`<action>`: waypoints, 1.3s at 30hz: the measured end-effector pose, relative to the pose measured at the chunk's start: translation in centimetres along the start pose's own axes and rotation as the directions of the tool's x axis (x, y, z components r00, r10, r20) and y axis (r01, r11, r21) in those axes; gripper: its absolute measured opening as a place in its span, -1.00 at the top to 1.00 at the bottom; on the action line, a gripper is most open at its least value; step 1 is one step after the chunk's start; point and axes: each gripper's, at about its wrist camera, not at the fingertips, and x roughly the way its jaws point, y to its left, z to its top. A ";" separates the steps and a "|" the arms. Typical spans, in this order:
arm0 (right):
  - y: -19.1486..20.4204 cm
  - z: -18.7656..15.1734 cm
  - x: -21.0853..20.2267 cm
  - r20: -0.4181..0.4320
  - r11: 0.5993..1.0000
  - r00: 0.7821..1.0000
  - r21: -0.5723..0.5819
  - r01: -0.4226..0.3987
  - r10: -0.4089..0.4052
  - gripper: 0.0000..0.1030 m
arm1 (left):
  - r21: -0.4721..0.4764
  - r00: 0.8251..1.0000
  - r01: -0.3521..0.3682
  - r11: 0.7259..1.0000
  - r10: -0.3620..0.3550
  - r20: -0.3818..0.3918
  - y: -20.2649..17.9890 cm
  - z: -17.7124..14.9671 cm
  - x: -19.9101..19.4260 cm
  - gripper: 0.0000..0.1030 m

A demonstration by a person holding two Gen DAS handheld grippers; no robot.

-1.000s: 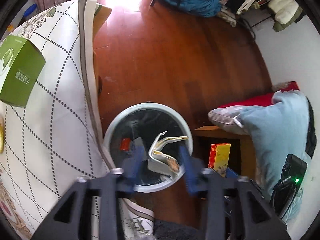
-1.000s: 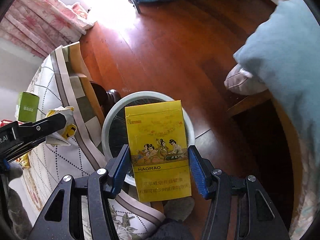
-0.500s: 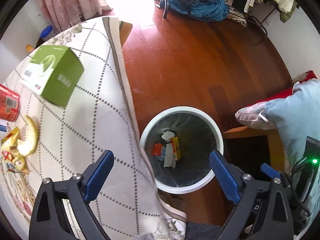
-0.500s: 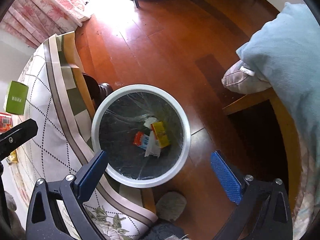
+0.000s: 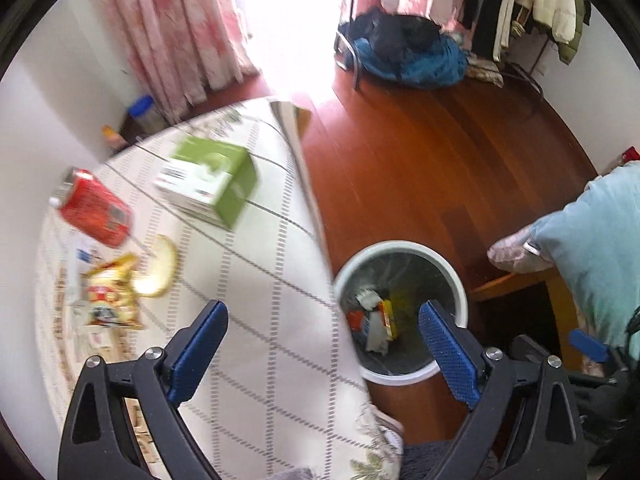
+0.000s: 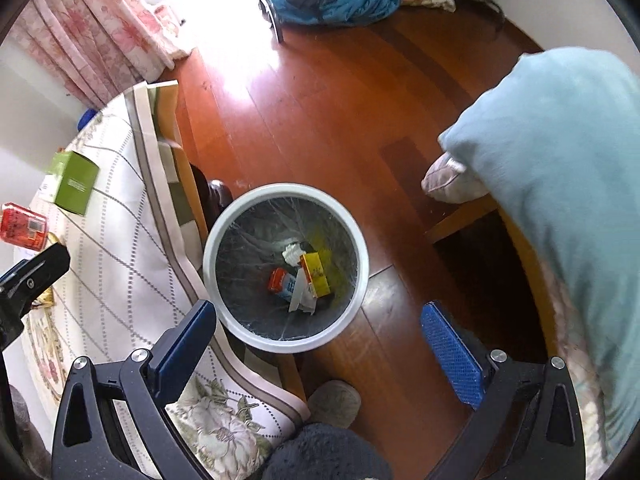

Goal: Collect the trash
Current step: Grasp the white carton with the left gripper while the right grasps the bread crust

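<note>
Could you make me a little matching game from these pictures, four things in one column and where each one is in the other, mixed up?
Things:
1. yellow box
2. green box
3. red can
4. trash bin

Places:
A. lying on its side on the tablecloth, left of the green box
B. on the wooden floor beside the table
C. down inside the bin among other scraps
D. on the tablecloth, near the table's far edge

Pairs: 1-C, 2-D, 3-A, 4-B
</note>
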 end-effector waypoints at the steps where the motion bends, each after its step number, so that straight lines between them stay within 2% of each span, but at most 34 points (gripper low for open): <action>1: 0.1 -0.2 -0.8 0.013 1.000 1.000 0.001 0.001 -0.001 -1.00 | -0.001 1.000 -0.009 1.000 0.009 0.014 0.3 -0.1 -0.5 -0.89; 4: 0.4 -0.6 -2.9 0.040 1.000 0.999 0.003 0.009 -0.009 -1.00 | -0.006 0.998 -0.029 1.000 0.029 0.050 1.3 -0.7 -2.2 -0.89; 9: 1.5 -1.6 -6.5 0.086 1.000 0.996 -0.004 -0.012 0.013 -1.00 | -0.045 0.997 -0.013 0.999 0.017 0.080 3.3 -1.5 -4.6 -0.89; 13: 3.7 -2.1 -9.4 0.119 0.996 0.989 -0.033 -0.080 0.084 -1.00 | -0.118 0.992 -0.030 0.993 0.043 0.115 6.2 -1.8 -6.7 -0.89; 16: 6.7 -2.0 -10.4 0.127 0.989 0.983 -0.075 -0.127 0.136 -1.00 | -0.205 0.989 -0.049 0.978 0.076 0.125 10.2 -2.5 -7.3 -0.89; 19: 10.7 -1.8 -10.1 0.107 0.977 0.976 -0.127 -0.173 0.187 -1.00 | -0.300 0.985 -0.098 0.949 0.136 0.106 15.3 -3.7 -6.7 -0.89; 22: 16.0 -1.4 -7.8 0.057 0.958 0.971 -0.183 -0.220 0.234 -1.00 | -0.383 0.980 -0.175 0.907 0.198 0.023 20.9 -5.3 -4.0 -0.89; 26: 22.1 -0.9 -3.7 -0.013 0.943 0.960 -0.183 -0.279 0.281 -1.00 | -0.464 0.949 -0.308 0.831 0.302 -0.090 28.1 -7.8 0.0 -0.89; 27: 23.7 -0.6 -2.4 -0.034 0.940 0.956 -0.174 -0.293 0.291 -0.99 | -0.472 0.943 -0.326 0.819 0.313 -0.109 29.3 -8.1 0.6 -0.89; 30: 27.6 0.1 1.1 -0.070 0.939 0.950 -0.146 -0.311 0.303 -0.78 | -0.496 0.926 -0.374 0.784 0.341 -0.159 32.9 -8.5 2.5 -0.89; 32: 29.5 0.5 3.2 -0.083 0.939 0.948 -0.133 -0.316 0.308 -0.60 | -0.507 0.923 -0.382 0.773 0.343 -0.173 34.8 -8.1 3.5 -0.89; 35: 31.9 1.1 6.3 -0.092 0.945 0.953 -0.130 -0.299 0.289 -0.41 | -0.509 0.928 -0.371 0.777 0.329 -0.174 36.4 -7.6 4.4 -0.89; 37: 32.9 1.3 7.4 -0.086 0.943 0.953 -0.144 -0.301 0.291 -0.25 | -0.504 0.940 -0.341 0.794 0.302 -0.161 36.6 -6.7 4.9 -0.89; 39: 33.8 1.2 8.3 -0.077 0.940 0.953 -0.161 -0.301 0.292 0.00 | -0.491 0.953 -0.302 0.817 0.264 -0.147 36.5 -5.9 5.3 -0.88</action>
